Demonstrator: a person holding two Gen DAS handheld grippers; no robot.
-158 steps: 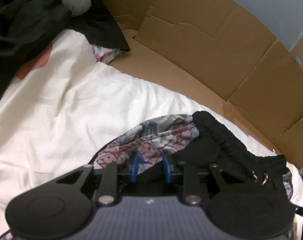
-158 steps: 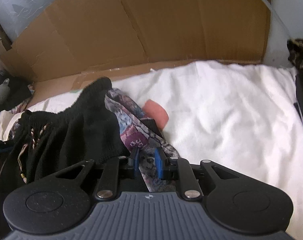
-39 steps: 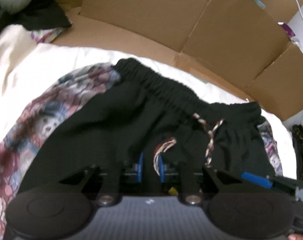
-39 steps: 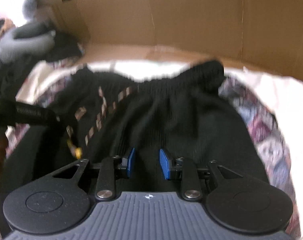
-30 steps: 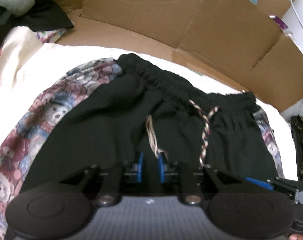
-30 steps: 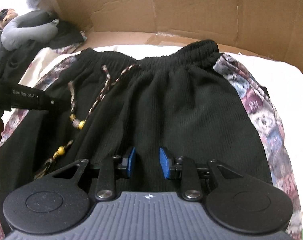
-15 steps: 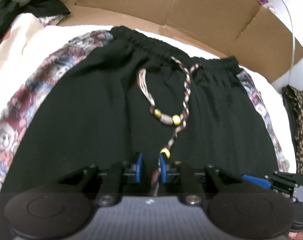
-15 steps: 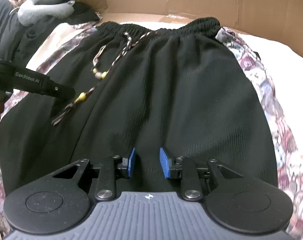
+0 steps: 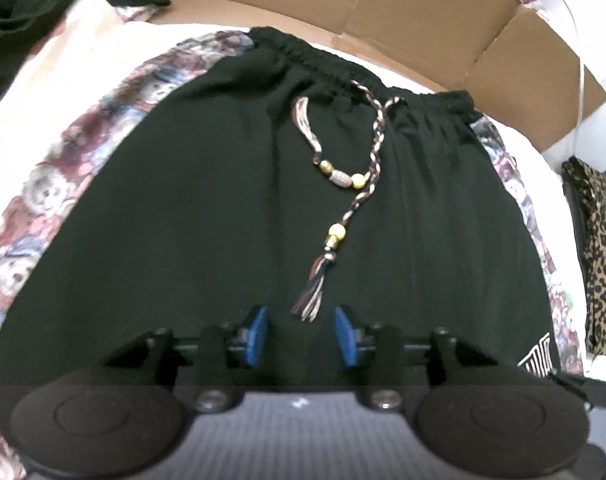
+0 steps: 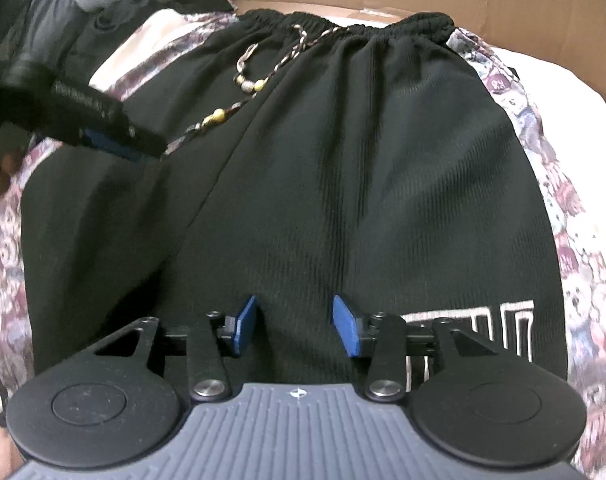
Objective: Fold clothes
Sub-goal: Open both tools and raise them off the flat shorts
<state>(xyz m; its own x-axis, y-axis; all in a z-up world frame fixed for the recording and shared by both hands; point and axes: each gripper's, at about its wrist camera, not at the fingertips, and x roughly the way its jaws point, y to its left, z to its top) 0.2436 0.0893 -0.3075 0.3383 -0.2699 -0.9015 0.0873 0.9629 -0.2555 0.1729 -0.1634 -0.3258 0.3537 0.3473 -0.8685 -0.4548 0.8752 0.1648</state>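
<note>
Cardboard panels [image 9: 443,28] stand along the far side of a white bed cover [image 9: 43,80], and on that cover my black shorts [image 9: 203,208] lie spread flat, waistband toward the cardboard and legs toward me. They are the biggest thing before me: ribbed black cloth with a gathered elastic waistband [image 10: 383,26], a teddy-bear print stripe [image 9: 55,184] down each outer side, and white block lettering [image 10: 503,320] near the right hem. A braided drawstring [image 9: 377,152] with gold beads and a tasselled end trails down the front. At the far left sits a heap of dark clothes [image 10: 43,20] with a grey stuffed shape on top; at the far right edge of the left view a leopard-print cloth [image 9: 601,248] hangs beside the bed. White cover shows clear on both sides of the shorts, wider on the left. My left gripper [image 9: 301,334] hangs over the middle of the shorts, jaws opening, the tassel's tip just ahead of the gap and no pad pressing on it. My right gripper [image 10: 295,326] hangs over the right leg, jaws opening, only flat cloth beneath them.
</note>
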